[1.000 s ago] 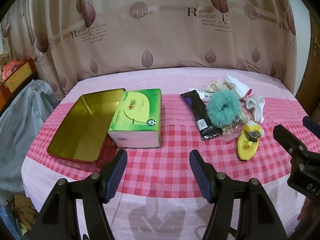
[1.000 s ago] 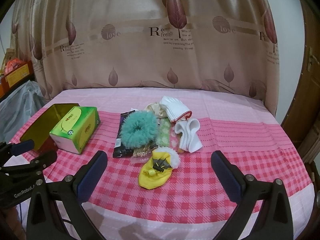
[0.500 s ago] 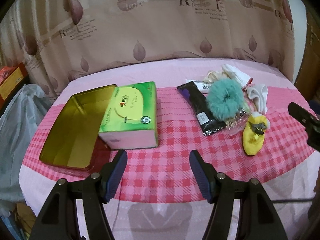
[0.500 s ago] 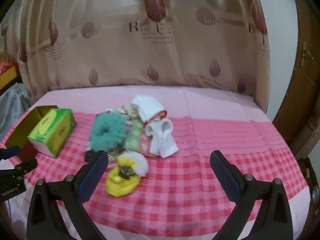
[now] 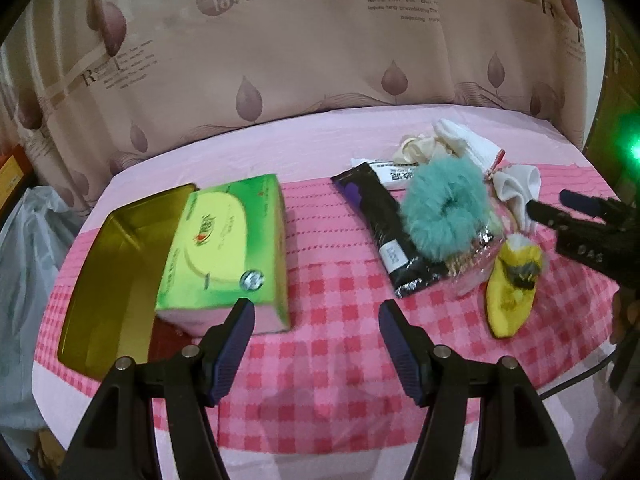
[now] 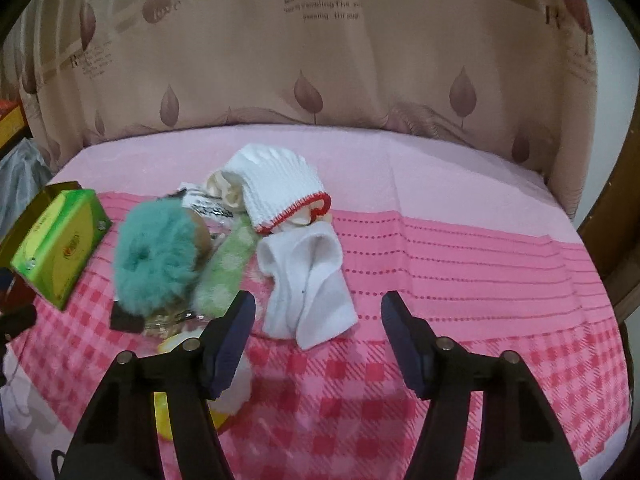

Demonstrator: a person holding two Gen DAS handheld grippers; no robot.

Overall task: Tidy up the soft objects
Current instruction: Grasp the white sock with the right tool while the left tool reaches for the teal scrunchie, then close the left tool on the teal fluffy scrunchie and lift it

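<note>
Pink checked cloth [image 6: 440, 392], fluffy teal scrunchie [image 6: 156, 264], soft white sock [image 6: 308, 280], both grippers [image 5: 316, 316] [image 6: 318, 316] spread, empty.

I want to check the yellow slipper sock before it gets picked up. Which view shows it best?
The left wrist view: the yellow slipper sock lies whole and unobstructed on the checked cloth. In the right wrist view only slivers of it show behind the right gripper, whose jaws have just been closing, nothing between them.
</note>
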